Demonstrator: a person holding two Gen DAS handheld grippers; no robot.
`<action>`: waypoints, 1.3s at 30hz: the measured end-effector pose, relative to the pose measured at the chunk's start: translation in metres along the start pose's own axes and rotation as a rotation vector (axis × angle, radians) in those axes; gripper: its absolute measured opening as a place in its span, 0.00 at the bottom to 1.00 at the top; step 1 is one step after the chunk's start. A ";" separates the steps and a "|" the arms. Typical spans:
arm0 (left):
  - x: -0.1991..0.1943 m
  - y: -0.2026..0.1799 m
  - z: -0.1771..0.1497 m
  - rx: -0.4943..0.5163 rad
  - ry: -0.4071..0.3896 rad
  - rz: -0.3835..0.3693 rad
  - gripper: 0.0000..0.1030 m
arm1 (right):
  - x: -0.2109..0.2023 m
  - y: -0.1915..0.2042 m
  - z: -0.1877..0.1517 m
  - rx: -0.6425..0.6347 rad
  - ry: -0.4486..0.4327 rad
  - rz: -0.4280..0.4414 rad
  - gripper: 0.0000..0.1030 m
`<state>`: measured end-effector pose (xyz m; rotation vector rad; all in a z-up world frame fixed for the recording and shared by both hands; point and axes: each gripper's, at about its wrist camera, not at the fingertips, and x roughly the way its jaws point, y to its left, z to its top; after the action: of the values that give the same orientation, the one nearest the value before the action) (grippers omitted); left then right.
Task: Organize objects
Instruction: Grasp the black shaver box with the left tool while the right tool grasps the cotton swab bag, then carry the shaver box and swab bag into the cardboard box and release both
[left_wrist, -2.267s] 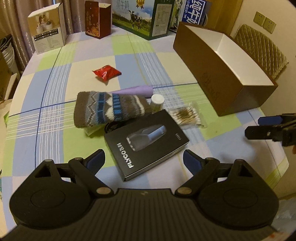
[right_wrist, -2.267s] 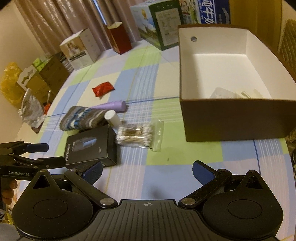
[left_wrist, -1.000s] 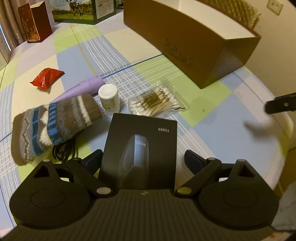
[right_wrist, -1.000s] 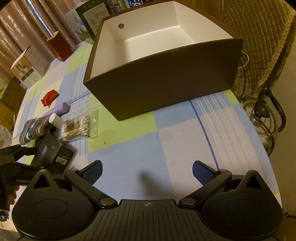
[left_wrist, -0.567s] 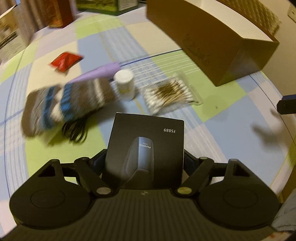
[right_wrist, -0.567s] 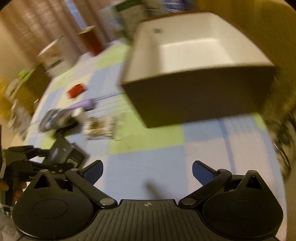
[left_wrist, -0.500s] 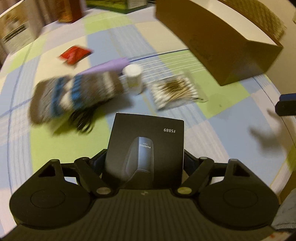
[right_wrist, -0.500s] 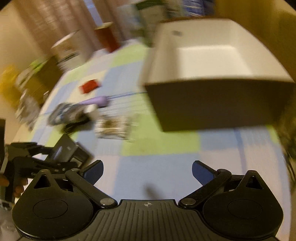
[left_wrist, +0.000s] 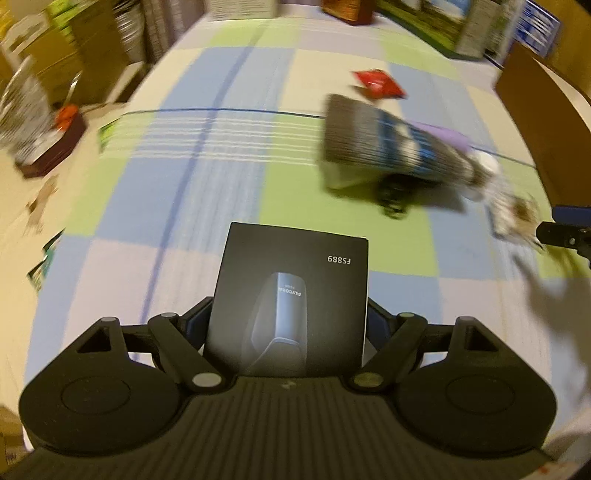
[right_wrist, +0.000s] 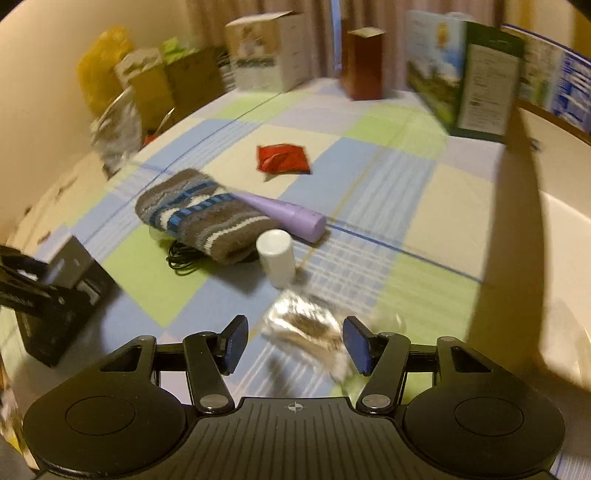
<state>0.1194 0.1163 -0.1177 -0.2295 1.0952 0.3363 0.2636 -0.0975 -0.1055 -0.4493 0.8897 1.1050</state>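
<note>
My left gripper (left_wrist: 288, 325) is shut on a black shaver box (left_wrist: 295, 280), which it holds above the checked tablecloth (left_wrist: 177, 177). In the right wrist view the same box (right_wrist: 74, 273) hangs at the far left in that gripper (right_wrist: 44, 284). My right gripper (right_wrist: 295, 343) is low over a clear bag of cotton swabs (right_wrist: 303, 325). Its jaws are closing with the bag between them, and the left pad still stands apart from it. Beyond the bag lie a white bottle (right_wrist: 277, 254), a knit sock (right_wrist: 203, 218), a purple tube (right_wrist: 291, 216) and a red packet (right_wrist: 282, 158).
A brown box with a white inside (right_wrist: 524, 206) stands on the right. Cartons (right_wrist: 266, 51) line the far edge of the table. A black cable (right_wrist: 183, 258) lies under the sock. Bags and boxes (right_wrist: 122, 122) sit beyond the table's left edge.
My left gripper closed on the black box, lifted it and swung left. My right gripper turned from the brown box to the swab bag, came down, and its jaws narrowed.
</note>
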 end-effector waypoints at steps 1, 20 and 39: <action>0.000 0.004 0.000 -0.013 0.001 0.003 0.76 | 0.006 0.001 0.004 -0.041 0.026 0.003 0.55; 0.007 0.010 0.003 -0.019 0.007 -0.008 0.76 | 0.032 0.014 -0.001 -0.063 0.184 0.085 0.32; 0.007 -0.020 -0.008 0.014 0.035 0.000 0.74 | 0.004 0.030 -0.033 0.130 0.125 0.116 0.22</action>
<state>0.1229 0.0964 -0.1275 -0.2240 1.1321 0.3256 0.2244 -0.1062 -0.1247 -0.3652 1.1022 1.1261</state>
